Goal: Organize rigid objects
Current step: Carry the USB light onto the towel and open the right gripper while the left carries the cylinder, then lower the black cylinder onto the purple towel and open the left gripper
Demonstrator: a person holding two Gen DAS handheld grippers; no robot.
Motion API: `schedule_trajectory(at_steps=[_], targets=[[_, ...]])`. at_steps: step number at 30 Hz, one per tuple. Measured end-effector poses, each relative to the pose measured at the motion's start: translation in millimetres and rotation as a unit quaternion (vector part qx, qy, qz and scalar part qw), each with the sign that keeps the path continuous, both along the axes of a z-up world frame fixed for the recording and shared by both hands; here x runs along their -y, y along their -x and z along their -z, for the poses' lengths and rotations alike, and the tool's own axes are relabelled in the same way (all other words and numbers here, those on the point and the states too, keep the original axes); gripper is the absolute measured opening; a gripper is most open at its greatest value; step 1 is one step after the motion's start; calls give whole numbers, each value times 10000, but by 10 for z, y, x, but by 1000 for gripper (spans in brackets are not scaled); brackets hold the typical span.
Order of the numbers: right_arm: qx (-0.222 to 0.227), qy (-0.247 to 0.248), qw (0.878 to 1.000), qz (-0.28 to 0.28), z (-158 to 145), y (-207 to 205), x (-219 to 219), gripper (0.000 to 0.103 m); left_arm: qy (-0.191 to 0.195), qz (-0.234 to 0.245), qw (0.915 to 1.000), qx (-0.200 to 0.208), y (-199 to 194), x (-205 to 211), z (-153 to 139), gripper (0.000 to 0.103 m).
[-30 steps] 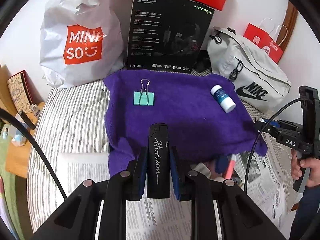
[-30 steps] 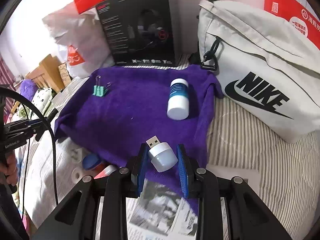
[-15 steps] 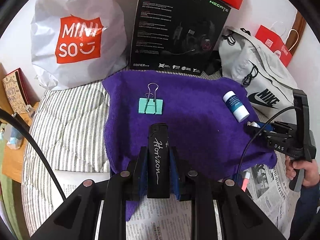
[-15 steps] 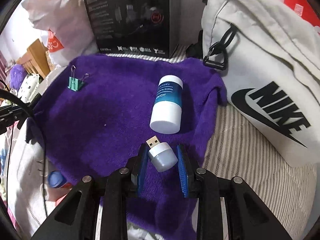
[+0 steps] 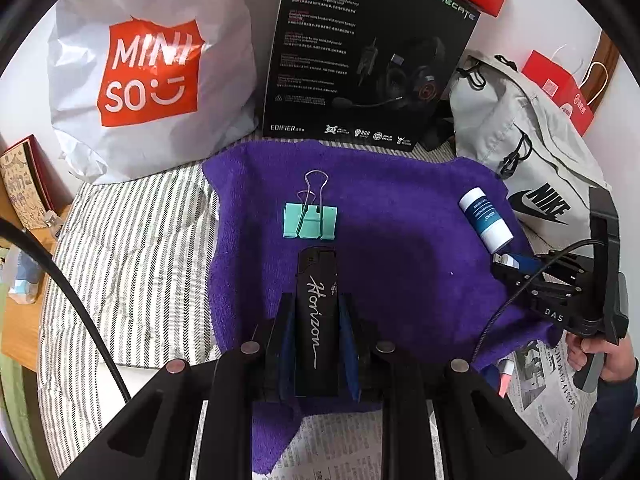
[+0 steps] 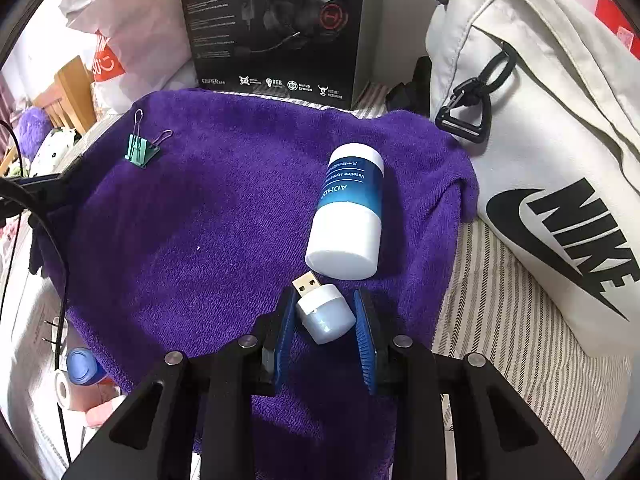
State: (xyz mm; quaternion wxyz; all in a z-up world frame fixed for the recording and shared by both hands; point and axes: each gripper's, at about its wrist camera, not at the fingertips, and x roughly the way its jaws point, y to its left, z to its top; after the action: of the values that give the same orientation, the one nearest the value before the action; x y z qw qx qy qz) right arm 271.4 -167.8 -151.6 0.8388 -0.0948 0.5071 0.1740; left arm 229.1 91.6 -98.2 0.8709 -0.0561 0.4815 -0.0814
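My left gripper (image 5: 316, 312) is shut on a black "Horizon" lighter (image 5: 316, 312), held over the purple towel (image 5: 400, 248) just short of a teal binder clip (image 5: 310, 220). My right gripper (image 6: 325, 312) is shut on a small white USB light (image 6: 325, 312), low over the towel (image 6: 192, 232) right behind a white-and-blue vaseline tube (image 6: 348, 212) lying on its side. The tube also shows in the left wrist view (image 5: 485, 220), and the clip in the right wrist view (image 6: 140, 151). The right gripper appears at the towel's right edge in the left wrist view (image 5: 516, 262).
A Miniso bag (image 5: 148, 76), a black headset box (image 5: 372, 52) and a grey Nike bag (image 5: 532, 168) line the back. Striped bedding (image 5: 132, 256) and newspaper (image 5: 540, 392) surround the towel. A blue-capped item (image 6: 82, 366) lies off the towel's left edge.
Both grippers have moved forward over the towel. The lighter is now close to the binder clip and the USB light close to the tube. Both grips are unchanged.
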Motion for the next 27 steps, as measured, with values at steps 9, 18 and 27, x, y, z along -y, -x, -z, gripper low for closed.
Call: schedule_trajectory(at_steps=[9, 18, 27], targets=[[7, -63, 10000, 15, -157, 157, 73, 47, -66, -8, 9998, -174, -177, 30, 118, 21], [158, -350, 9985, 395, -414, 475, 255, 53, -477, 32, 9983, -345, -392, 156, 268, 21], [182, -629, 9952, 733, -549, 720, 466, 53, -565, 79, 9976, -380, -433, 191, 287, 21]])
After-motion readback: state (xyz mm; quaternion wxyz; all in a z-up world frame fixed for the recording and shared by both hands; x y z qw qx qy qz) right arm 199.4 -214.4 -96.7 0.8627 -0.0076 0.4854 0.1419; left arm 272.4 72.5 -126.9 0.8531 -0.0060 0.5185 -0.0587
